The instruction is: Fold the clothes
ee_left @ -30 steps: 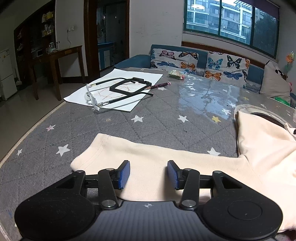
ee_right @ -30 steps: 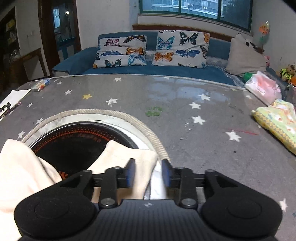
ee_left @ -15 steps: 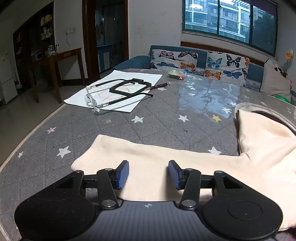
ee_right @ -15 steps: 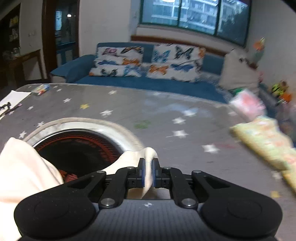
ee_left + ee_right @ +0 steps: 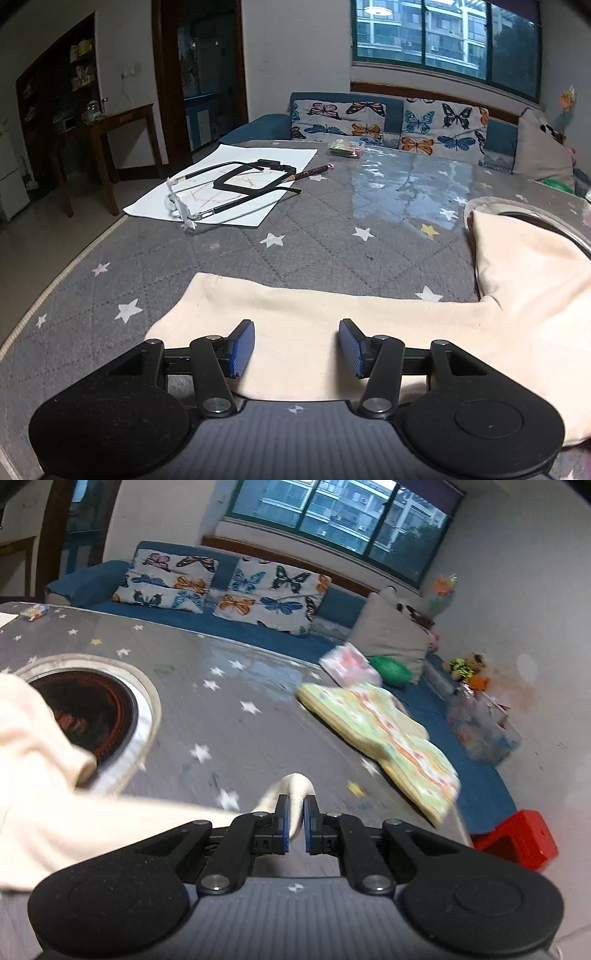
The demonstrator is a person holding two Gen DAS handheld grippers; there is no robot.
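Cream knit garment point(image 5: 332, 317) lies on the grey star-patterned counter point(image 5: 314, 236); its sleeve end point(image 5: 293, 788) has been pinched by the right gripper point(image 5: 294, 829) and apparently drawn outward for spreading. Left gripper point(image 5: 296, 349) jaws are held wide above the other sleeve.

Left claw point(image 5: 296, 349) and right claw point(image 5: 294, 824) match: matte black linkage arms; silver pivot screws; ribbed blue pads point(image 5: 242, 347); small compass-like mark.

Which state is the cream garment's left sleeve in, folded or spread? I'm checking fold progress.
Spread: the left sleeve lies flat along the grey table cover, beneath the open left gripper.
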